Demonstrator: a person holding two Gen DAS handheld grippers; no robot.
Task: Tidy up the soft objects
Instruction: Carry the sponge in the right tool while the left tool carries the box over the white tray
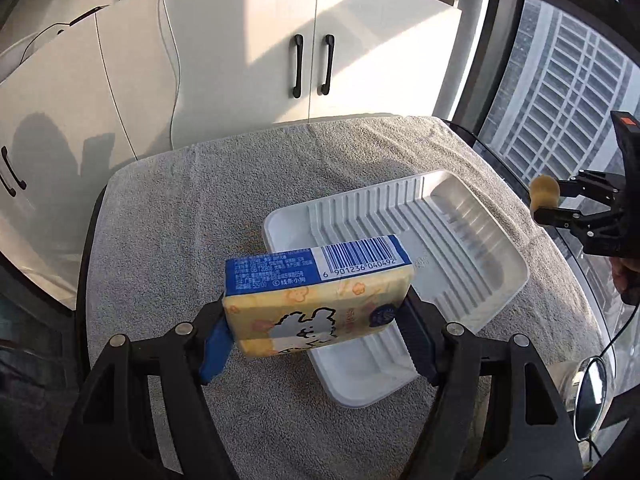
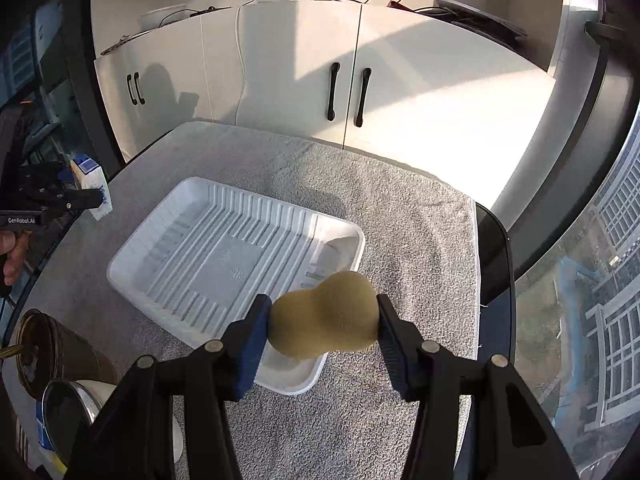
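A yellow-and-blue tissue pack (image 1: 316, 300) hangs clamped in the left gripper (image 1: 316, 332) above a ribbed white tray (image 1: 472, 240), while the right gripper (image 2: 324, 328) pinches a tan gourd-shaped sponge (image 2: 324, 320) over the tray's near corner, on a grey towel (image 1: 180, 220).

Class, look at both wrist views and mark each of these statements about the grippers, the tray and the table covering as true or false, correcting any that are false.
1. The left gripper holds a tissue pack. True.
2. The right gripper is empty. False: it is shut on a tan gourd-shaped sponge.
3. The white tray already has objects in it. False: nothing lies in it.
4. The tray sits on a grey towel covering the table. True.
5. The tissue pack rests on the towel. False: it is held in the air, above the tray's near edge.
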